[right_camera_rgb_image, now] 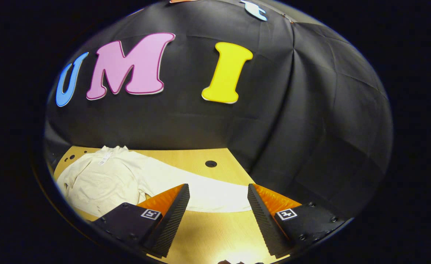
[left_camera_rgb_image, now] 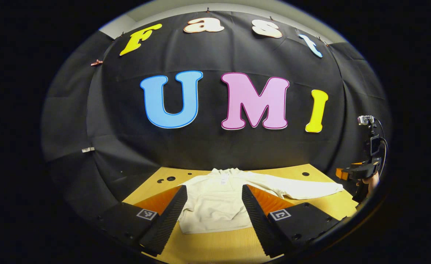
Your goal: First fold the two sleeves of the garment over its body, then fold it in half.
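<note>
We see a black cloth wall point(left_camera_rgb_image: 215, 146), creased and pinned up with small clips, curving behind a light wooden tabletop point(right_camera_rgb_image: 204, 234) with round dark holes point(right_camera_rgb_image: 211, 164). A pale ceiling strip point(left_camera_rgb_image: 171, 9) shows above.

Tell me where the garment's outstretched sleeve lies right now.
In the right gripper view the sleeve lies flat on the table, across the gap between the open right gripper fingers.

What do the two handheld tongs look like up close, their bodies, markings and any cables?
The left tongs have two wedge-shaped fingers with ribbed inner faces on black blocks, each bearing a square black-and-white marker. The right tongs are built alike; from the left gripper view they carry a small camera on top, with a black cable looping down.
</note>
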Motion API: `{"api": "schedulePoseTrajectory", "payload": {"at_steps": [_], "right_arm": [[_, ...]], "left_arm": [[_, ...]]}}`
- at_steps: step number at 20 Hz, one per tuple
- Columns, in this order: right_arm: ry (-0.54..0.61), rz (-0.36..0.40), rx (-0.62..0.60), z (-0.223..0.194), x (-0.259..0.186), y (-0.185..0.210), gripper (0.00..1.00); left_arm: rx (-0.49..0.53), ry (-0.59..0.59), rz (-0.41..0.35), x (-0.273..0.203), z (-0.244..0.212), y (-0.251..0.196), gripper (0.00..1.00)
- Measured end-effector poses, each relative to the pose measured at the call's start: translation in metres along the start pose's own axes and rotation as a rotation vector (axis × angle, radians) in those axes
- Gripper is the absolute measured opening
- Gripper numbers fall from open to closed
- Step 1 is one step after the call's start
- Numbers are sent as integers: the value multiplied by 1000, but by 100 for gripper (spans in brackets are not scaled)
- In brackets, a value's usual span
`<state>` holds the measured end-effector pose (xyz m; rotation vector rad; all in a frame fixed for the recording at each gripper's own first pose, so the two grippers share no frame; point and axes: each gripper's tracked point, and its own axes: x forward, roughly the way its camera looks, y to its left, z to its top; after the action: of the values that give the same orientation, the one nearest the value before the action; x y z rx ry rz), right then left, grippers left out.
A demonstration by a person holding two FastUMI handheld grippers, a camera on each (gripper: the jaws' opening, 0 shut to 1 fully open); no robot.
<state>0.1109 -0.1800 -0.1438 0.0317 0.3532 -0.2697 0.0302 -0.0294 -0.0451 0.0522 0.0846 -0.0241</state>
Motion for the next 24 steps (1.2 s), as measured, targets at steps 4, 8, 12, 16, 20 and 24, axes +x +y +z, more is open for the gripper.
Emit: {"api": "schedulePoseTrajectory", "payload": {"at_steps": [4,8,12,16,20,24], "right_arm": [[100,-42,92,-30,38,-34,98],[176,-103,144,-54,75,-70,98],[245,-153,183,-77,111,-98,98],[317,-195,260,-102,138,-121,98],[374,-232,317,-124,159,-139,98],[428,-235,350,-146,173,-150,98]], "left_arm": [[14,6,3,9,-1,-9,95],[11,54,2,20,-9,-21,95],[25,83,-24,32,-13,-35,95],[26,119,-38,39,-21,-48,95],[57,172,-68,43,-39,-57,95],[64,174,-66,48,-39,-58,94]]}}
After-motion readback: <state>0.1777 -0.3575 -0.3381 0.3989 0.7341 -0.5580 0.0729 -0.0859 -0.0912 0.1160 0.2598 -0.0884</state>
